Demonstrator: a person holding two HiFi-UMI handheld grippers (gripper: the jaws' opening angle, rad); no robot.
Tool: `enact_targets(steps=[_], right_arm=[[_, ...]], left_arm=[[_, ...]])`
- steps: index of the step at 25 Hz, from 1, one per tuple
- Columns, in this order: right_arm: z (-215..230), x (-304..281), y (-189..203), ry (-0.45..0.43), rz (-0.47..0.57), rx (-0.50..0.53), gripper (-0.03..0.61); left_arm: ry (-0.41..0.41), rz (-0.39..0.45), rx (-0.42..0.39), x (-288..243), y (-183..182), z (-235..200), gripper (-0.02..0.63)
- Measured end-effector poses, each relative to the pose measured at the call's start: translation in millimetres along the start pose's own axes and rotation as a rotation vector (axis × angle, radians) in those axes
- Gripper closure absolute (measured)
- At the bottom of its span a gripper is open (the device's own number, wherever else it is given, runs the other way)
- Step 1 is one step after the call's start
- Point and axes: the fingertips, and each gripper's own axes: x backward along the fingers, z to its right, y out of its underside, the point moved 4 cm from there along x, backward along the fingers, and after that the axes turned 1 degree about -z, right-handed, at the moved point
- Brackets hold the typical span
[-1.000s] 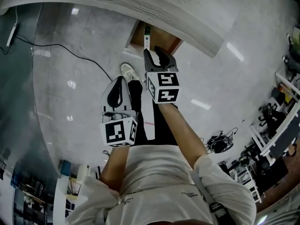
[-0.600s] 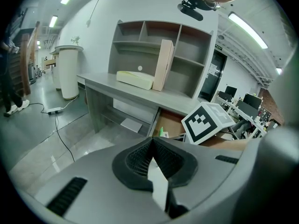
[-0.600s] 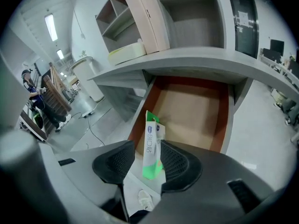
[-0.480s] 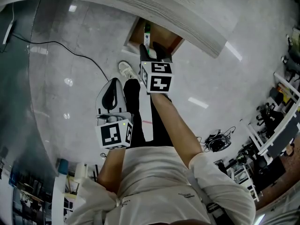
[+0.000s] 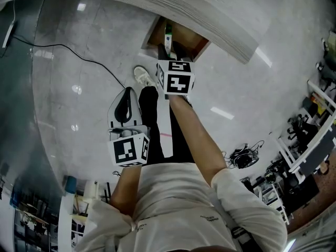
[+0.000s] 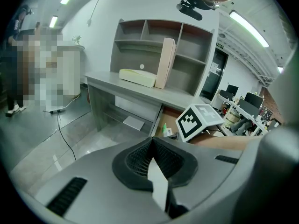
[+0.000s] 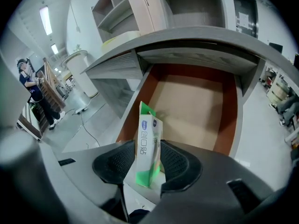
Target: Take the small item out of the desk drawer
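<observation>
Right tongs, jaws just opening wide, straddle the packet at the drawer's seven o'clock to pinch it; left tongs closed, empty.

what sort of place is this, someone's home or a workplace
Probably an open-plan office or lab: a grey desk with a shelf unit on top, workstations with monitors behind, and long ceiling strip lights.

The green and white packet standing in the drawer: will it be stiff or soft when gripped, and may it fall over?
The packet looks like thin printed card, so probably light and easy to crush if squeezed hard. It stands upright on a narrow end at the front of the drawer, so a sideways nudge would likely tip it.
</observation>
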Motion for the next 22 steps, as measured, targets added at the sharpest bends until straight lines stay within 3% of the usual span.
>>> enact_targets(steps=[12, 22], right_arm=[[4, -4, 3, 0.027, -0.004, 0.028, 0.445], [7, 26, -6, 0.009, 0.045, 0.04, 0.457]], left_arm=[[-0.003, 0.002, -0.001, 1, 4, -6, 0.597], [0.0, 0.032, -0.035, 11, -5, 10, 0.597]])
